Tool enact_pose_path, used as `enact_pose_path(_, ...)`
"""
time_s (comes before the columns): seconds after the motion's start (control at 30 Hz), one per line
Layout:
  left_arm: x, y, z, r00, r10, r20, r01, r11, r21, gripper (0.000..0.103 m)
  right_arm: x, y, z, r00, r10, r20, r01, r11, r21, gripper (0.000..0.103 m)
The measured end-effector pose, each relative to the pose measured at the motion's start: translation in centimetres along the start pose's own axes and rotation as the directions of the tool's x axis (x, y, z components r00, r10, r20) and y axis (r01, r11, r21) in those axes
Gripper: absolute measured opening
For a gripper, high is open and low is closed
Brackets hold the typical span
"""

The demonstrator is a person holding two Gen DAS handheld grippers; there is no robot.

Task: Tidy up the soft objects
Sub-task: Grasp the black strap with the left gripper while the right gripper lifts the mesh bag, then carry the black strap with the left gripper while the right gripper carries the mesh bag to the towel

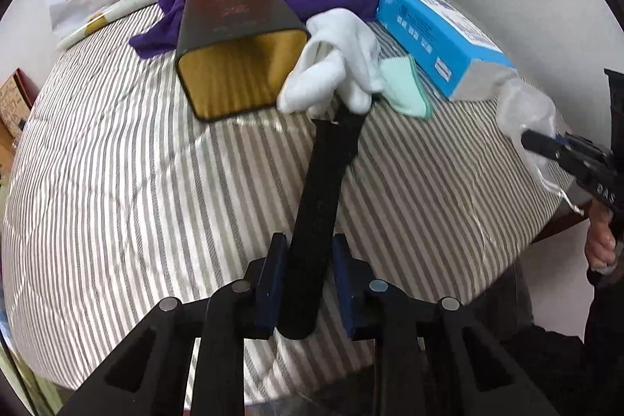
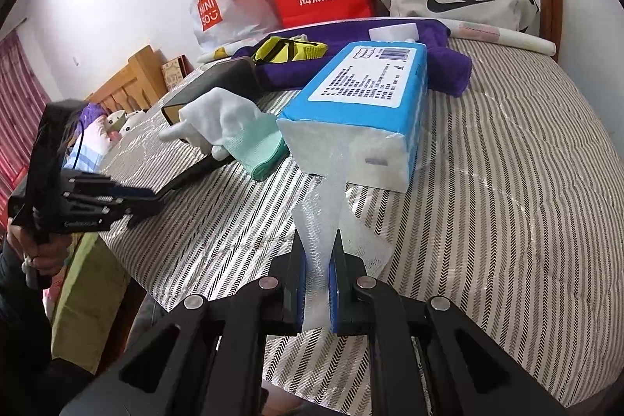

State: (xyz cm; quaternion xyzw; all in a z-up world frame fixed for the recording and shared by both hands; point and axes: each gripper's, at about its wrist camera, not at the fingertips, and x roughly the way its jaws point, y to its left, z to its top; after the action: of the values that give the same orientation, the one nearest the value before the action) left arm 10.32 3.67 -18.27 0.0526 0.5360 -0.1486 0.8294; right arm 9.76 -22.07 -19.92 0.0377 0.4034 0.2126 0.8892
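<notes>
While both grippers grip their loads, soft items lie on the striped bed [image 2: 507, 182].
Left gripper [image 1: 308, 287]: fingers closed on a black strap [image 1: 323, 205] running under the white glove [image 1: 335, 65]. Right gripper [image 2: 316, 283]: fingers pinched on clear bubble wrap [image 2: 323, 221] before the blue tissue pack [image 2: 362, 104].

We see a striped woven-cloth bed [image 2: 507, 182], a glossy plastic-wrapped tissue pack [image 2: 362, 92], and soft white cloth gloves [image 1: 339, 65].
</notes>
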Motion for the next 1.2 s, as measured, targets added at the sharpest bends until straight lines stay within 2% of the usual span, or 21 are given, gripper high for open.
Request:
enact_pose_path(0.1,0.0,0.0,0.2,1.0,0.001,-0.007,-0.001,1.0,-0.001,0.025,0.0,-0.1,0.0,1.0,0.013,0.004,-0.013,1.0,0.008,0.009)
enact_pose_path(0.2,0.4,-0.6,0.8,1.0,-0.01,0.003,0.01,1.0,0.022,0.039,0.1,-0.1,0.1,1.0,0.015,0.005,-0.015,1.0,0.012,0.01)
enact_pose_path(0.3,0.7,-1.8,1.2,0.999,0.037,0.028,-0.038,0.997,0.069,0.042,0.1,-0.1,0.2,1.0,0.009,0.003,-0.009,1.0,0.012,0.01)
enact_pose_path(0.33,0.8,-2.0,1.1,0.998,0.052,0.039,-0.055,0.995,0.082,0.041,0.1,0.0,0.2,1.0,0.006,0.001,-0.006,1.0,0.013,0.01)
enact_pose_path(0.43,0.4,-1.8,0.9,0.997,0.058,0.052,-0.061,0.996,0.071,0.021,0.0,0.1,0.2,1.0,-0.002,0.0,0.002,1.0,0.012,0.009)
enact_pose_path(0.53,0.2,-0.8,1.0,0.998,0.036,0.048,-0.037,0.999,0.022,0.02,-0.3,0.4,0.4,1.0,-0.001,0.001,0.001,1.0,0.009,0.009)
enact_pose_path(0.67,-0.3,-0.8,0.9,0.997,0.06,0.052,-0.061,0.998,0.007,0.02,-1.1,0.9,0.9,1.0,0.001,0.016,-0.001,1.0,0.0,0.009)
enact_pose_path(0.87,-2.5,-0.3,0.1,0.995,0.051,0.088,-0.048,0.998,-0.038,0.02,-2.9,1.3,1.9,0.998,0.003,0.06,-0.003,1.0,-0.01,0.008)
enact_pose_path(1.2,-4.8,2.2,-0.5,0.99,0.094,0.108,-0.079,0.988,-0.133,0.02,-4.4,1.7,3.6,0.997,-0.002,0.081,0.003,1.0,-0.017,0.006)
